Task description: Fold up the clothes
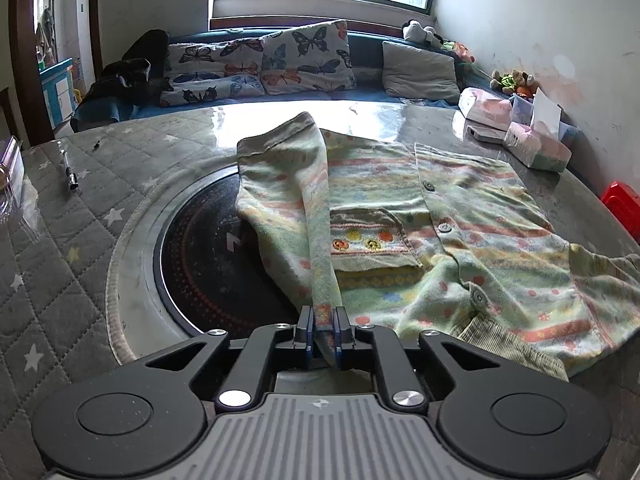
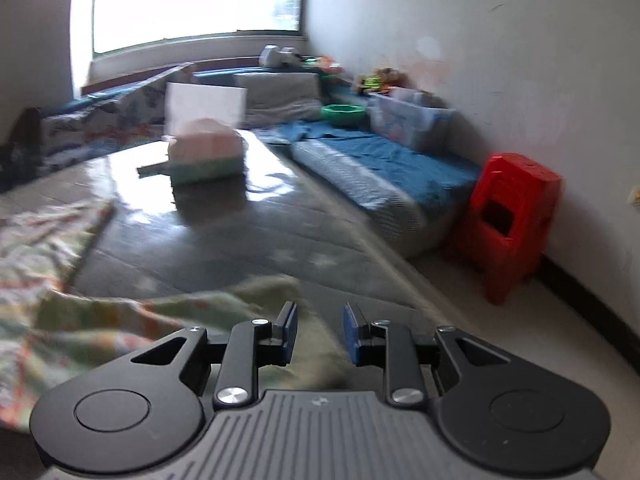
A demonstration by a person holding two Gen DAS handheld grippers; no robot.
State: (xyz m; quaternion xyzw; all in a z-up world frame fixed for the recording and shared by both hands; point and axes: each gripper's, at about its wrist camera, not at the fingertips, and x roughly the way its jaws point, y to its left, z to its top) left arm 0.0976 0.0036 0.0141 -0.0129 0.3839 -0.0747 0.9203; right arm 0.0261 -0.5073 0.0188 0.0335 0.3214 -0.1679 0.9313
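Observation:
A pale green patterned cardigan (image 1: 460, 220) with buttons and a pocket lies spread on the grey table (image 1: 80, 220). My left gripper (image 1: 323, 320) is shut on its left sleeve (image 1: 304, 200) and holds the sleeve lifted and folded over the body. In the right wrist view, which is blurred, the cardigan (image 2: 48, 264) lies at the left and its other sleeve (image 2: 248, 300) reaches under my right gripper (image 2: 320, 326). That gripper is open, just above the sleeve's end, near the table's right edge.
A round black hotplate (image 1: 208, 256) is set in the table under the cardigan's left side. Tissue packs (image 1: 536, 148) and a box stand at the far right. A pen (image 1: 70, 172) lies far left. A red stool (image 2: 512, 220) stands on the floor to the right.

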